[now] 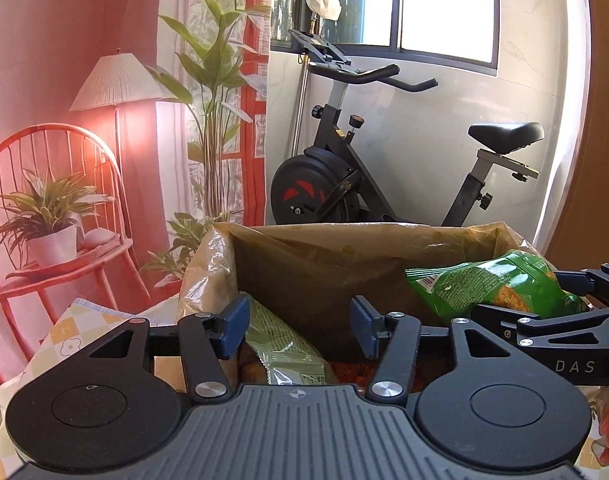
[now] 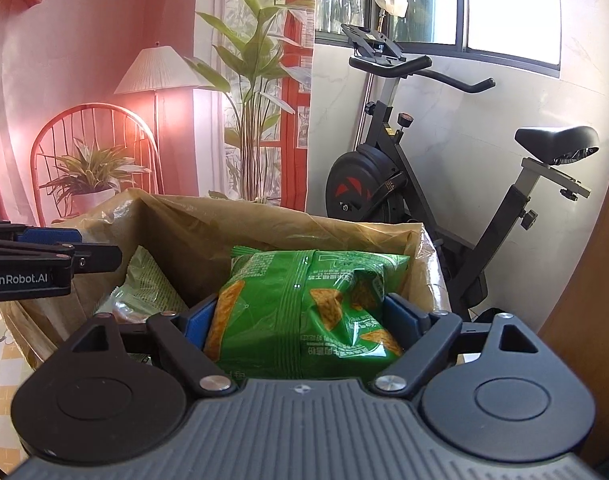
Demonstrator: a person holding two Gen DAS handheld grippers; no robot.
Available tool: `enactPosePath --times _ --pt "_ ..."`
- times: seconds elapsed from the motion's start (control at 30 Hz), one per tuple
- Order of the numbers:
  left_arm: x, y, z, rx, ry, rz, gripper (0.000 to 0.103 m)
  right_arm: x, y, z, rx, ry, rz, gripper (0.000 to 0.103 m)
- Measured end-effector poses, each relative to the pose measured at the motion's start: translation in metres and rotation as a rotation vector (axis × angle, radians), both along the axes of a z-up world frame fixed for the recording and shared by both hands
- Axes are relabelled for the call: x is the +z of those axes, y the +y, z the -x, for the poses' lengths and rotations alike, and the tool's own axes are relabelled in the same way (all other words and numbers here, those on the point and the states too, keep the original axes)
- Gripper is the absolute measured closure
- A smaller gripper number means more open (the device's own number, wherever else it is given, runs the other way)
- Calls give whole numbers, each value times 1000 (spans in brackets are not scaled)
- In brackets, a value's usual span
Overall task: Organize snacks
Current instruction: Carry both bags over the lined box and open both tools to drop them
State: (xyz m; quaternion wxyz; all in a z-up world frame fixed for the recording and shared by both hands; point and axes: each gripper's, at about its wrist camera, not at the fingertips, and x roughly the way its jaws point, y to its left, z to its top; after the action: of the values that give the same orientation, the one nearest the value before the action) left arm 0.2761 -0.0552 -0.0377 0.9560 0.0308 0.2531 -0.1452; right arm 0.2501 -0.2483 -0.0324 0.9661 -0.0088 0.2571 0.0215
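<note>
A cardboard box lined with clear plastic (image 1: pixel 304 256) (image 2: pixel 208 224) stands in front of both grippers. My right gripper (image 2: pixel 304 316) is shut on a bright green chip bag (image 2: pixel 312 304) and holds it over the box's right side; the bag also shows in the left wrist view (image 1: pixel 484 284). My left gripper (image 1: pixel 300 326) is open and empty over the box's left part. A pale green snack bag (image 1: pixel 280 340) (image 2: pixel 148 292) lies inside the box just below the left gripper.
An exercise bike (image 1: pixel 344 168) (image 2: pixel 404 176) stands behind the box by the window. A backdrop with a red chair, lamp and plants (image 1: pixel 64 184) hangs at the left. A checked tablecloth (image 1: pixel 64 344) covers the surface under the box.
</note>
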Motion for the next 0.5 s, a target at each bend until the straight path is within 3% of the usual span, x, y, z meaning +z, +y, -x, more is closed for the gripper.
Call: enactPosePath --times 0.23,0.5 --pt "5 8 13 -2 11 9 21 10 -4 18 16 -32 -25 6" --pt "19 21 36 10 -18 23 18 19 -6 42 35 -55 -66 5"
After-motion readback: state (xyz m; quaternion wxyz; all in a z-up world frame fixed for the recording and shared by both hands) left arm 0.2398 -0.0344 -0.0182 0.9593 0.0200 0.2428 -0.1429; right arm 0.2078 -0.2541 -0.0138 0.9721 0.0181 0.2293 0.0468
